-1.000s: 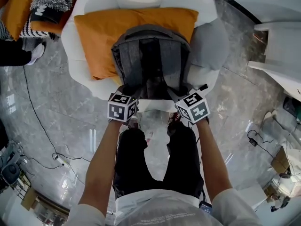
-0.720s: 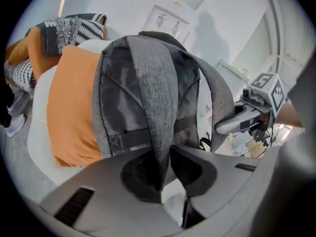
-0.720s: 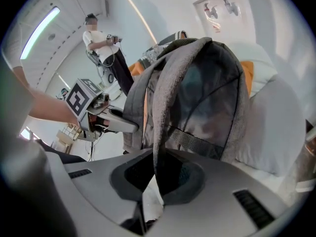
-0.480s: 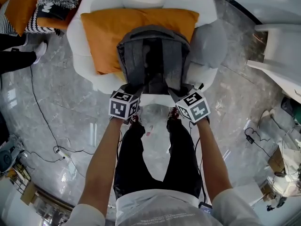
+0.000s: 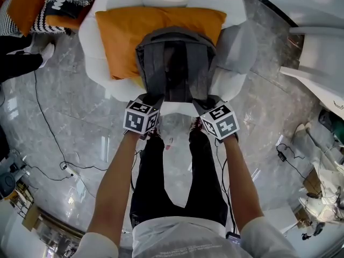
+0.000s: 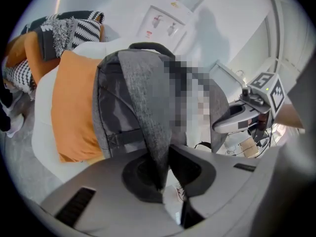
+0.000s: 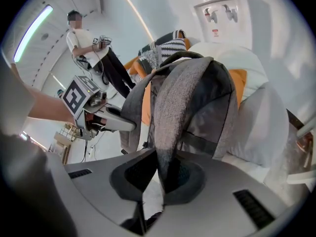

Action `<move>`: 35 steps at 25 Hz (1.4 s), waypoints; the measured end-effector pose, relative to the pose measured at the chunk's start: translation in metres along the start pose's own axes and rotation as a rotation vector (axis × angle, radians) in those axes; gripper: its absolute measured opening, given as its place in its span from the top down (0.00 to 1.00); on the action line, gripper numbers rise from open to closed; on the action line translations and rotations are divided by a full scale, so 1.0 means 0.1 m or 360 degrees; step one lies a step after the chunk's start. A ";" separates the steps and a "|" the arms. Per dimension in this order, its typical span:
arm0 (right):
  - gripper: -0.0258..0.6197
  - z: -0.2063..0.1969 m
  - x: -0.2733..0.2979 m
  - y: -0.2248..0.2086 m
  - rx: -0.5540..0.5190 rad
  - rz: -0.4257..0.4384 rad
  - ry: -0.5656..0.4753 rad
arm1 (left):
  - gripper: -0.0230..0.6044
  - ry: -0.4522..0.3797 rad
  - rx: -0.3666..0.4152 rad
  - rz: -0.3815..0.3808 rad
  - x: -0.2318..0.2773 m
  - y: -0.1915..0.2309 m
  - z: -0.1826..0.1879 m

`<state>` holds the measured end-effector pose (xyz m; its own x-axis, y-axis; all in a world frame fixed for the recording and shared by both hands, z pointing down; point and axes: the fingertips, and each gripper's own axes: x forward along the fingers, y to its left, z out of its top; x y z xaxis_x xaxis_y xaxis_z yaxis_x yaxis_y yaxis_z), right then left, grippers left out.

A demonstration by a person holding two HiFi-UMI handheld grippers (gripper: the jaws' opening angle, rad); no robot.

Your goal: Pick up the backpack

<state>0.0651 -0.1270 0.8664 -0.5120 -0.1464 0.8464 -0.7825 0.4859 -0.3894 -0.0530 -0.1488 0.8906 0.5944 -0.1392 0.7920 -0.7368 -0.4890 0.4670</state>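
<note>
A grey backpack (image 5: 174,63) leans upright on an orange cushion (image 5: 129,31) in a white armchair (image 5: 102,52), its shoulder straps facing me. My left gripper (image 5: 149,98) holds the bottom of the left strap (image 6: 148,117). Its jaws have just been closing further on that strap, and the pads now pinch the grey fabric (image 6: 163,169). My right gripper (image 5: 207,101) is shut on the right strap (image 7: 173,112), which runs down between its pads (image 7: 160,174). Both straps are pulled taut from the backpack (image 6: 123,102) toward the grippers.
Striped and orange cushions (image 5: 59,4) lie at the back left. Cables (image 5: 48,133) trail over the marble floor on the left. A white table (image 5: 322,63) stands at the right. A person (image 7: 91,48) stands beyond the chair, and a water dispenser (image 6: 163,21) behind it.
Both grippers have risen a little with the straps in them, and the backpack's lower end has come up off the seat's front.
</note>
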 end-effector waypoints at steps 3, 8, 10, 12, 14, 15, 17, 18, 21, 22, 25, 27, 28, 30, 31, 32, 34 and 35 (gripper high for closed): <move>0.90 0.01 -0.06 0.06 -0.0001 0.0003 0.0004 | 0.88 -0.0017 -0.0005 -0.0001 -0.07 -0.04 0.01; 0.90 0.04 -0.16 0.17 -0.0012 0.0004 -0.0009 | 0.89 -0.0051 -0.0001 -0.0012 -0.18 -0.14 0.05; 0.90 0.04 -0.22 0.21 -0.0017 0.0003 -0.0019 | 0.89 -0.0063 -0.0002 -0.0015 -0.22 -0.19 0.05; 0.90 0.03 -0.28 0.26 -0.0022 0.0005 -0.0028 | 0.89 -0.0069 -0.0002 -0.0013 -0.27 -0.24 0.04; 0.90 0.03 -0.32 0.29 -0.0029 0.0009 -0.0035 | 0.89 -0.0080 -0.0001 -0.0007 -0.32 -0.28 0.04; 0.90 0.04 -0.34 0.30 -0.0033 0.0009 -0.0037 | 0.89 -0.0087 0.0001 -0.0004 -0.34 -0.29 0.05; 0.90 0.04 -0.37 0.32 -0.0037 0.0008 -0.0040 | 0.89 -0.0093 0.0009 0.0000 -0.39 -0.31 0.05; 0.90 0.04 -0.39 0.33 -0.0039 0.0008 -0.0042 | 0.89 -0.0091 0.0014 0.0003 -0.41 -0.32 0.04; 0.90 0.03 -0.44 0.38 -0.0047 0.0010 -0.0049 | 0.89 -0.0094 0.0022 0.0009 -0.48 -0.34 0.02; 0.90 0.03 -0.46 0.39 -0.0051 0.0011 -0.0050 | 0.89 -0.0099 0.0022 0.0011 -0.51 -0.35 0.02; 0.90 0.02 -0.51 0.44 -0.0059 0.0010 -0.0050 | 0.89 -0.0115 0.0016 0.0017 -0.57 -0.38 0.01; 0.90 0.01 -0.55 0.47 -0.0064 0.0007 -0.0048 | 0.89 -0.0125 0.0010 0.0018 -0.61 -0.42 -0.01; 0.90 0.00 -0.57 0.48 -0.0065 0.0004 -0.0045 | 0.89 -0.0128 0.0007 0.0017 -0.63 -0.43 -0.01; 0.90 -0.02 -0.61 0.50 -0.0063 -0.0009 -0.0028 | 0.89 -0.0132 0.0008 0.0013 -0.67 -0.47 -0.03; 0.90 -0.03 -0.62 0.51 -0.0062 -0.0017 -0.0018 | 0.89 -0.0133 0.0011 0.0011 -0.68 -0.49 -0.03; 0.90 -0.03 -0.64 0.52 -0.0061 -0.0022 -0.0013 | 0.89 -0.0136 0.0013 0.0011 -0.70 -0.51 -0.04; 0.90 -0.02 -0.68 0.54 -0.0062 -0.0024 -0.0020 | 0.89 -0.0147 0.0013 0.0010 -0.74 -0.54 -0.03; 0.90 -0.01 -0.71 0.56 -0.0063 -0.0023 -0.0027 | 0.89 -0.0153 0.0012 0.0010 -0.76 -0.56 -0.03</move>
<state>0.0578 -0.0881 0.7852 -0.5067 -0.1681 0.8456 -0.7755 0.5174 -0.3619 -0.0579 -0.1083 0.8053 0.6182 -0.2241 0.7534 -0.7383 -0.4944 0.4588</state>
